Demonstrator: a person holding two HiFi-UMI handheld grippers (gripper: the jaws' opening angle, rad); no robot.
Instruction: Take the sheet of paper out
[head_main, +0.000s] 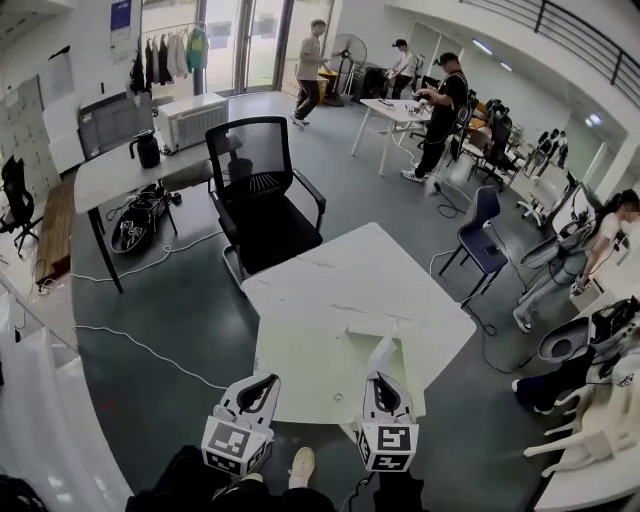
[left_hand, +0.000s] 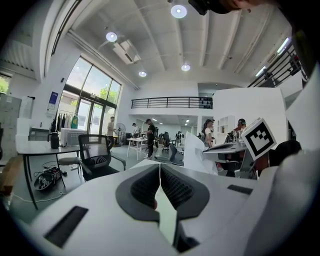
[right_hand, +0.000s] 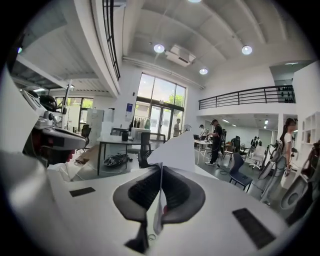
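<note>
A pale sheet of paper (head_main: 320, 365) hangs over the near edge of the white table (head_main: 340, 275), held at its near side by both grippers. My left gripper (head_main: 270, 381) grips its near left corner. My right gripper (head_main: 383, 372) grips its near right part, where the paper bends upward. In the left gripper view the jaws of my left gripper (left_hand: 160, 172) are shut with a thin pale edge between the pads, and the sheet (left_hand: 197, 152) rises to the right. In the right gripper view my right gripper (right_hand: 160, 175) is shut on the sheet (right_hand: 177, 150), which stands up ahead.
A black office chair (head_main: 262, 200) stands at the table's far side and a blue chair (head_main: 485, 235) to the right. A grey table (head_main: 120, 170) with a dark jug lies far left. Cables cross the floor. Several people stand at the back and right.
</note>
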